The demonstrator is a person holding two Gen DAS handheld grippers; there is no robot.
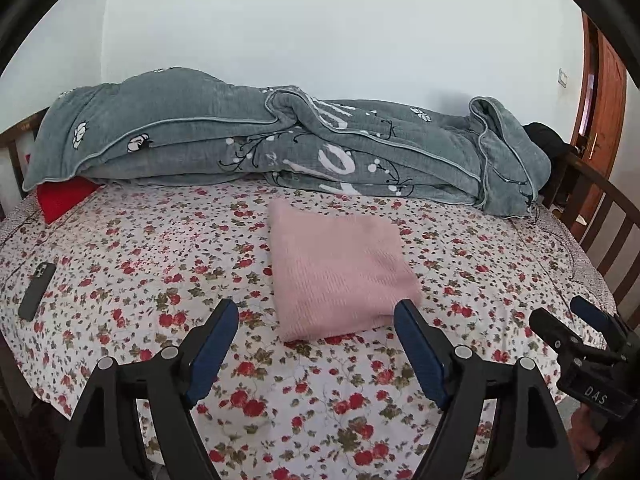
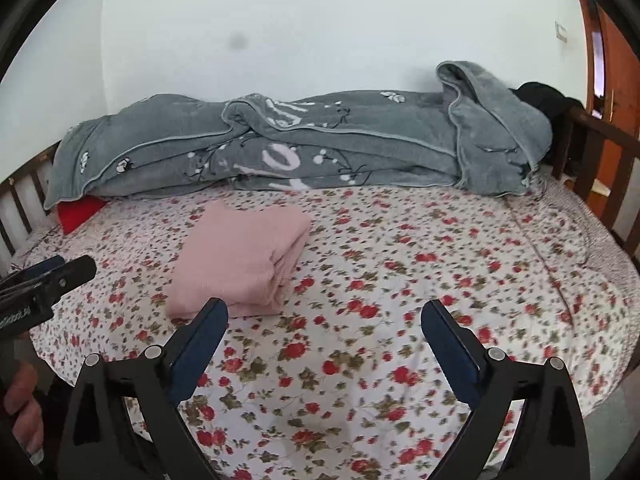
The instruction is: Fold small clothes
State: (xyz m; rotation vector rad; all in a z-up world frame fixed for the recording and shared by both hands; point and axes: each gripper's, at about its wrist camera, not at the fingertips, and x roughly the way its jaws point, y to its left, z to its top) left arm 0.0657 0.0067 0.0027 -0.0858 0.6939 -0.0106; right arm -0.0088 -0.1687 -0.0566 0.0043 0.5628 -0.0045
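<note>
Pink garment (image 1: 340, 272) lies folded, mid-bed on floral sheet (image 1: 280, 380). Left claw (image 1: 316, 320) and right claw (image 2: 324, 320) both spread apart, empty, near it. Likely final step: press layers flat, square edges.

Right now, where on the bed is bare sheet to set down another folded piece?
Widest bare patch: right of the pink folded garment, out to the bed rail. A smaller one lies between it and the phone. The back is crowded: grey blanket and red item. Both grippers are open.
</note>
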